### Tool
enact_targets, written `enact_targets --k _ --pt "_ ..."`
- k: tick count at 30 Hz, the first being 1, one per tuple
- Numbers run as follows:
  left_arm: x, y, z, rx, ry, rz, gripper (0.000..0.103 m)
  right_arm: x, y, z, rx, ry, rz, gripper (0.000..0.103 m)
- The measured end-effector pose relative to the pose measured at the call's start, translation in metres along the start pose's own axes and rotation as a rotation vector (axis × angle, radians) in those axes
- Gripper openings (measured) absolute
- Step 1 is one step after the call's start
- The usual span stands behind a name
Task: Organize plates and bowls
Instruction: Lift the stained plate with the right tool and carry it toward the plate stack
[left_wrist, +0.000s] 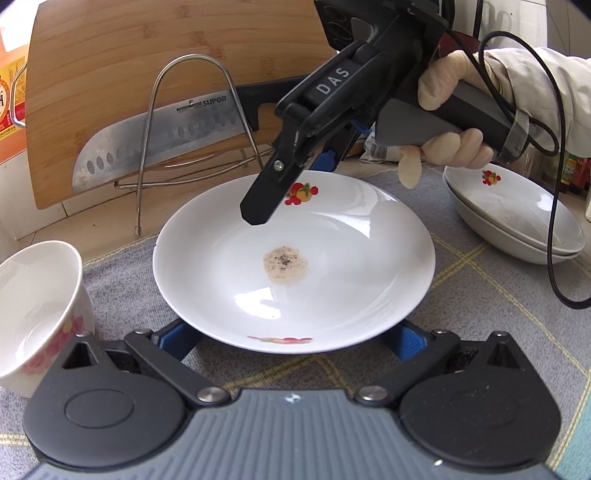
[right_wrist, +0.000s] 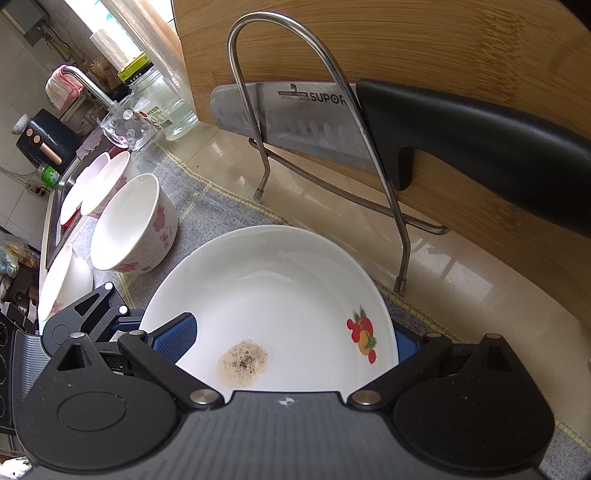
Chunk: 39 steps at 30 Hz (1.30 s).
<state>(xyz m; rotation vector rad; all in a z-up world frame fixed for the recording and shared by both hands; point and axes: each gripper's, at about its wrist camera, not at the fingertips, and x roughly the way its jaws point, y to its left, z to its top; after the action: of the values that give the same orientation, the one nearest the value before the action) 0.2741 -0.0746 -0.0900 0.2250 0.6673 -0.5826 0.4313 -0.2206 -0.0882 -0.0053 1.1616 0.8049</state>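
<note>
Behind the plate (left_wrist: 332, 258), a board (left_wrist: 122, 55) leans upright with a knife (left_wrist: 159, 136) and wire rack (left_wrist: 192, 122) before it. Plate lies flat on the grey cloth (left_wrist: 480, 314), brown stain (left_wrist: 285, 264) at centre. Stacked plates (left_wrist: 517, 214) sit to the plate's right, well apart; a floral bowl (left_wrist: 37, 314) just left of it — more bowls (right_wrist: 107, 184) beyond. Left gripper (left_wrist: 291, 341) spread wide, fingers either side of the plate's near rim. Right gripper (right_wrist: 291, 339) also spread over the far rim — one finger above the plate; contact unclear.
</note>
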Motion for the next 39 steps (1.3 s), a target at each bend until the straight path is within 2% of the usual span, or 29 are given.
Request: enact_targets --k 18,39 --pt "-0.013 -0.008 0.002 0.056 0.014 0.013 0.102 -0.005 0.012 -0.011 -0.008 0.013 -0.023 0.103" --pt "-0.057 -0.027 0.006 0.120 0.031 -0.015 0.102 -0.044 0.046 -0.047 0.023 -0.046 -0.008 0.103"
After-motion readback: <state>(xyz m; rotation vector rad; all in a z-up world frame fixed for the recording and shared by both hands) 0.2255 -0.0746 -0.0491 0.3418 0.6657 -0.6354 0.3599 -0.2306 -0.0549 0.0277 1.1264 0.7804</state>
